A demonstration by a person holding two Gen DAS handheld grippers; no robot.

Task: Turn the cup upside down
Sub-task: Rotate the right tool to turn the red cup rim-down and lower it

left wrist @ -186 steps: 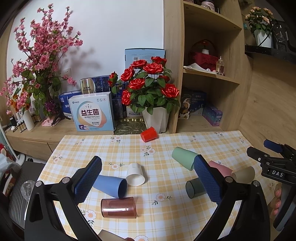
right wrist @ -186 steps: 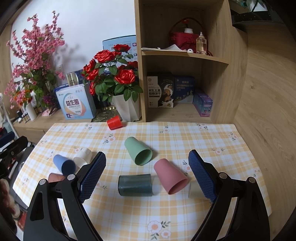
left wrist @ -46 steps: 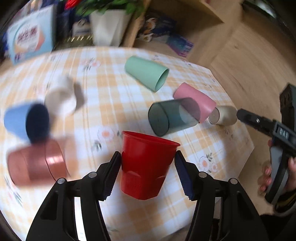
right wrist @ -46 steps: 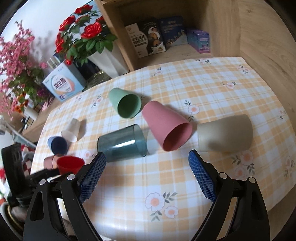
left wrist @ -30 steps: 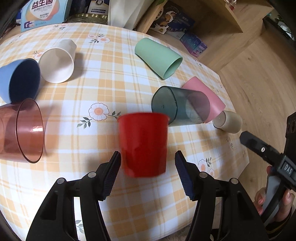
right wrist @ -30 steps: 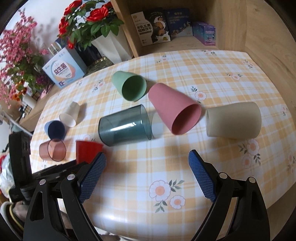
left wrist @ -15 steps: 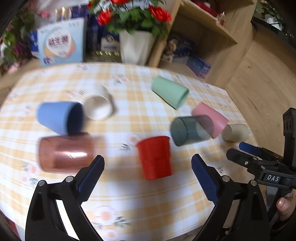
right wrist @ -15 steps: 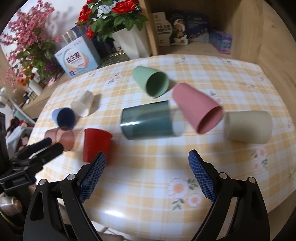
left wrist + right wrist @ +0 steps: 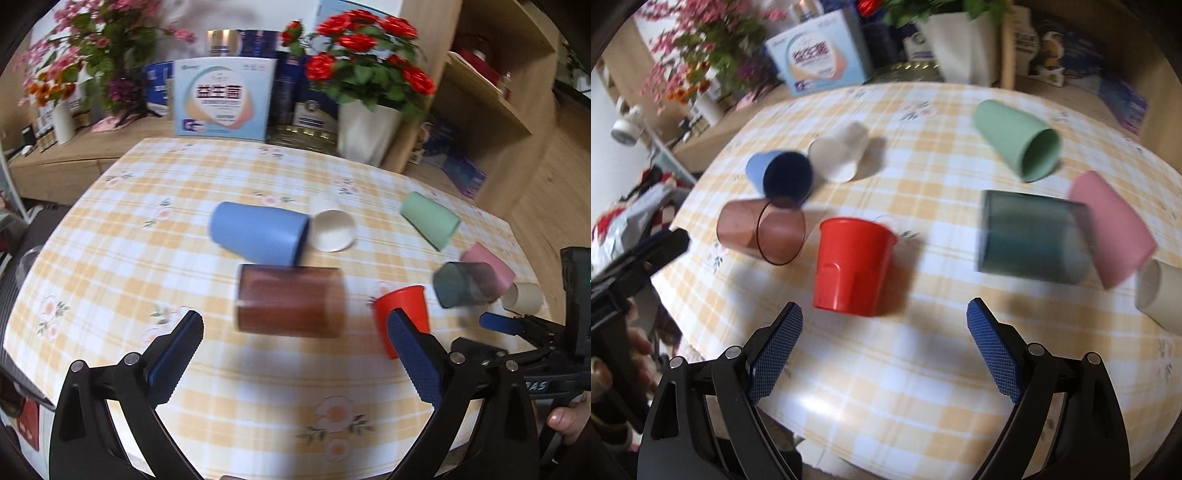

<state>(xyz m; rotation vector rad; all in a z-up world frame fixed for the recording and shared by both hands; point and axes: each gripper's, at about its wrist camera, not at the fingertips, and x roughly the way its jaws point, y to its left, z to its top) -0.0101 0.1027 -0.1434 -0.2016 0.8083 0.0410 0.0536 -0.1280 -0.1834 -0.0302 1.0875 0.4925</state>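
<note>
A red cup (image 9: 851, 266) stands upright, mouth up, on the checked tablecloth (image 9: 923, 369); it also shows in the left wrist view (image 9: 402, 314), partly behind my left gripper's right finger. My left gripper (image 9: 295, 354) is open and empty, facing a brown see-through cup (image 9: 290, 301) lying on its side. My right gripper (image 9: 884, 343) is open and empty, just short of the red cup, which sits ahead of its left finger.
Lying on their sides are a blue cup (image 9: 258, 232), white cup (image 9: 332, 229), green cup (image 9: 1015, 136), dark teal cup (image 9: 1030, 236), pink cup (image 9: 1112, 229) and beige cup (image 9: 1161, 295). Rose pot (image 9: 365, 129), box (image 9: 225, 99) and shelves stand behind the table.
My left gripper has swung left, away from the red cup toward the brown cup. My right gripper has moved left and closer to the red cup. The red cup stands where it was released.
</note>
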